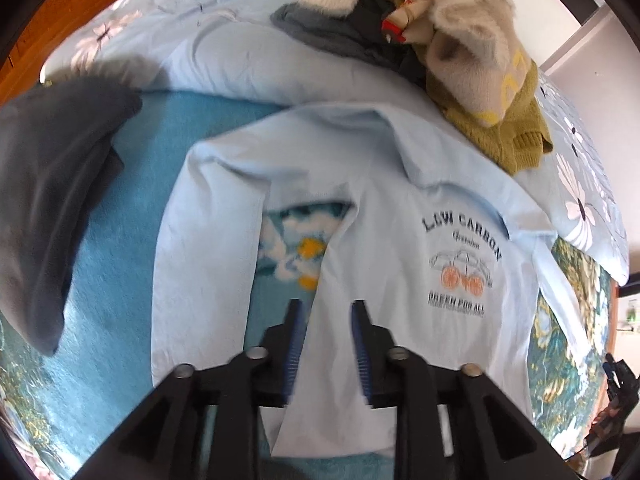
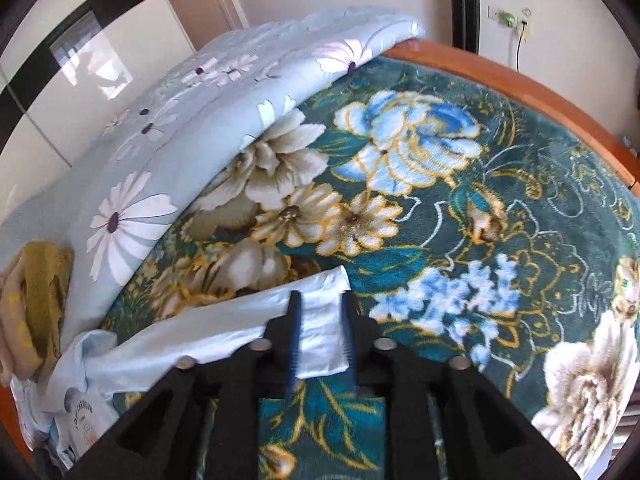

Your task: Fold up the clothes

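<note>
A light blue T-shirt [image 1: 400, 208] with a "LOW CARBON" print lies spread on the bed, its left part folded inward. My left gripper [image 1: 326, 306] is open just above the shirt's lower middle, holding nothing. In the right wrist view, the shirt's sleeve [image 2: 320, 320] stretches out over the floral blanket. My right gripper [image 2: 320, 298] is open, its two fingers on either side of the sleeve's cuff end. The printed body of the shirt also shows in the right wrist view [image 2: 86, 424] at lower left.
A dark grey garment [image 1: 52, 184] lies left of the shirt. A pile of clothes [image 1: 432, 36] with an olive sweater [image 1: 504, 136] sits behind it. A light blue flowered duvet [image 2: 168, 152] is bunched along the far side. The wooden bed frame [image 2: 520, 84] borders the floral blanket [image 2: 480, 208].
</note>
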Tool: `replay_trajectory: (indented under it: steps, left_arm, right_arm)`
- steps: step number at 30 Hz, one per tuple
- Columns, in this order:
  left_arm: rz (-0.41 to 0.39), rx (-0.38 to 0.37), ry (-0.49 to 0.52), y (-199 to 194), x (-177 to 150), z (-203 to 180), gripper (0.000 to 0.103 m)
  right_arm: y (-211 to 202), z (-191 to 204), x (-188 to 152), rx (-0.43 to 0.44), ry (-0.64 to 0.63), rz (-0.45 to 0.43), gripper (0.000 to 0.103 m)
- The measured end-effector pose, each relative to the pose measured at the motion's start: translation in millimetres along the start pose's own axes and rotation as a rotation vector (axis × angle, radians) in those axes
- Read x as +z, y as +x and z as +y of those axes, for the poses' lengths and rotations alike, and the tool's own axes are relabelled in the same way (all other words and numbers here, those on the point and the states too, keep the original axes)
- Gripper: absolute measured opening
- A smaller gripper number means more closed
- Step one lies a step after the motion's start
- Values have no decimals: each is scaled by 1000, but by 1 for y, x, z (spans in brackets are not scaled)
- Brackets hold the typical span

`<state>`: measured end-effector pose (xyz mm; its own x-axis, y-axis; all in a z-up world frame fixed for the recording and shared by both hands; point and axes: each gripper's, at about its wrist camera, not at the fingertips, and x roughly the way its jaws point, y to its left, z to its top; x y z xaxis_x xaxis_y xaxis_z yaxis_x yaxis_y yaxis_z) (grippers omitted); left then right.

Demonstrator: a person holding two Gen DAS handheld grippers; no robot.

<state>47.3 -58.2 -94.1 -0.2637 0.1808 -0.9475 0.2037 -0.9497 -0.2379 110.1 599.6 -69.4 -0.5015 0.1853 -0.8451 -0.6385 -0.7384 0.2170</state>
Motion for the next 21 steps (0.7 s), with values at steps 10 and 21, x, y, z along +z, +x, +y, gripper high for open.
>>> replay_trajectory:
  steps: [10,21]
  left_arm:
    - [190,-79,-14,37,-51,17,36]
    - [237,-80,-34,58,-61,8,36]
  right_arm:
    - [-3,81,-139,365,-147,376,44]
    - [23,151,-194,514,-176,685,44]
